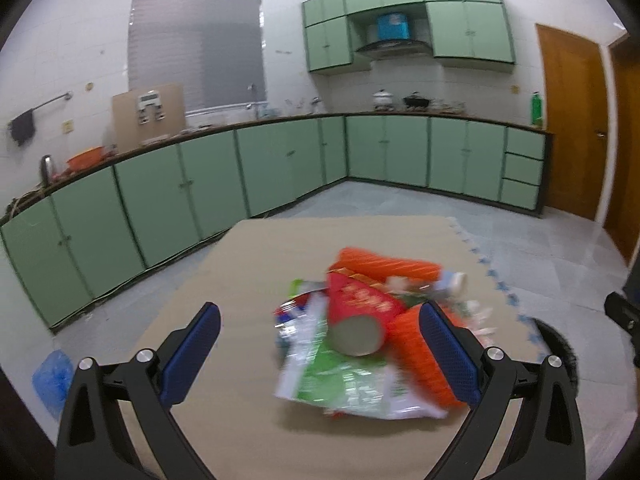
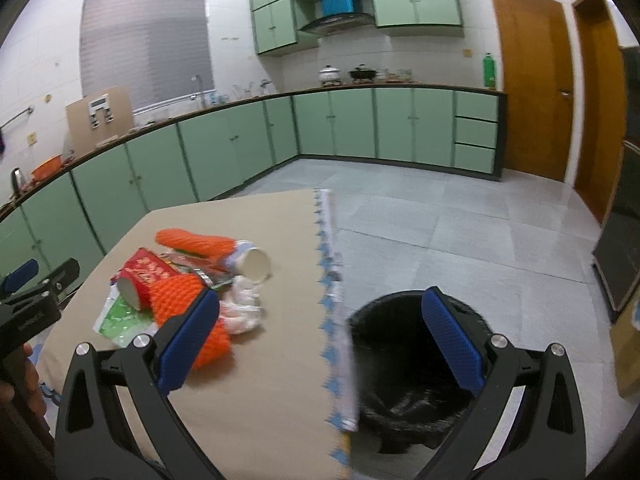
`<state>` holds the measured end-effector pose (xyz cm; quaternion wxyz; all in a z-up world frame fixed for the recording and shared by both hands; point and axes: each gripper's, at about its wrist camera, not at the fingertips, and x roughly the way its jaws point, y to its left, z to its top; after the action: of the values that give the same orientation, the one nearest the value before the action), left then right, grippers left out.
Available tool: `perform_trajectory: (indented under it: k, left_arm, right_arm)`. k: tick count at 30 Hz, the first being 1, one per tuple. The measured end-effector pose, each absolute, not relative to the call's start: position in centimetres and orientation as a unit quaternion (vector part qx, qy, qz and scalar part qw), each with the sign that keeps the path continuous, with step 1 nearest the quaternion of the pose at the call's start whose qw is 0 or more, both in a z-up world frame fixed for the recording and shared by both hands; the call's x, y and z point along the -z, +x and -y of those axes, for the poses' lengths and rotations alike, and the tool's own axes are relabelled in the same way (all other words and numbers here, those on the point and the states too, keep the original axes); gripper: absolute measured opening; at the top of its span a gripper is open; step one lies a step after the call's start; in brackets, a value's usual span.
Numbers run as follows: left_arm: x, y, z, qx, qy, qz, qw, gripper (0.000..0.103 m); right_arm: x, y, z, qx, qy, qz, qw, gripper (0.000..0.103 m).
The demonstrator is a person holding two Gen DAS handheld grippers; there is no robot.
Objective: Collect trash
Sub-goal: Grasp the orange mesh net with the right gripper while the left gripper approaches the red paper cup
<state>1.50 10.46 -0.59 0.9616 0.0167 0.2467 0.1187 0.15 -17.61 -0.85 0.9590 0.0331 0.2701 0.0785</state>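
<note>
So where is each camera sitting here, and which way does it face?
Left wrist: on the left tool, above the table, facing the trash pile; its open blue fingers show.
Right wrist: on the right tool, over the table's right edge and black bin; the left tool shows at left.
Shared: trash pile, table, green cabinets.

A home kitchen is shown. Green base cabinets (image 1: 280, 164) run in an L along two white-tiled walls, topped by a dark tabletop (image 1: 440, 114) on which a white pot (image 1: 383, 98) and a black wok (image 1: 416, 100) are seen at upper right of centre. Green wall cabinets (image 1: 468, 28) and a range hood (image 1: 394, 46) are mounted above. A faucet (image 2: 197, 84) is placed below the shuttered window (image 2: 146, 44). Wooden doors (image 2: 532, 84) stand at the right.
</note>
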Motion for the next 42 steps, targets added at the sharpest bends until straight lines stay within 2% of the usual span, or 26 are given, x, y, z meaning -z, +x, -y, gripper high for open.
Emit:
perform_trajectory:
  k: [7, 12, 19, 25, 30, 34, 37, 42]
  left_arm:
    - [2.7, 1.9, -14.0, -0.149, 0.012, -0.263, 0.953, 0.095]
    - [4.1, 2.2, -15.6, -0.152, 0.006, -0.284, 0.947, 0.090]
    - [5.0, 2.2, -17.5, -0.157, -0.010, -0.293, 0.943, 0.090]
    - [5.4, 2.1, -18.0, -0.156, -0.011, -0.291, 0.944, 0.090]
    - [5.4, 2.4, -17.9, -0.152, -0.015, -0.293, 0.944, 0.090]
    - [5.6, 2.6, -17.3, -0.149, -0.013, -0.295, 0.944, 0.090]
    - [5.5, 2.7, -17.0, -0.145, -0.014, -0.296, 0.944, 0.090]
    - [5.0, 2.5, -16.3, -0.139, -0.006, -0.291, 0.946, 0.090]
  right_arm:
    - [3.0, 1.8, 11.5, -0.137, 0.023, -0.265, 0.954, 0.091]
    - [4.4, 2.6, 7.9, -0.156, 0.020, -0.263, 0.952, 0.091]
    - [7.5, 4.1, 3.8, -0.175, -0.009, -0.291, 0.941, 0.091]
    - [9.6, 5.1, 2.4, -0.173, -0.030, -0.316, 0.932, 0.083]
    - [10.1, 5.1, 2.1, -0.180, -0.041, -0.320, 0.929, 0.066]
    - [9.8, 4.9, 2.2, -0.187, -0.042, -0.313, 0.930, 0.057]
    - [9.3, 4.8, 2.6, -0.199, -0.035, -0.309, 0.929, 0.033]
    - [8.3, 4.6, 3.4, -0.221, -0.018, -0.304, 0.926, 0.017]
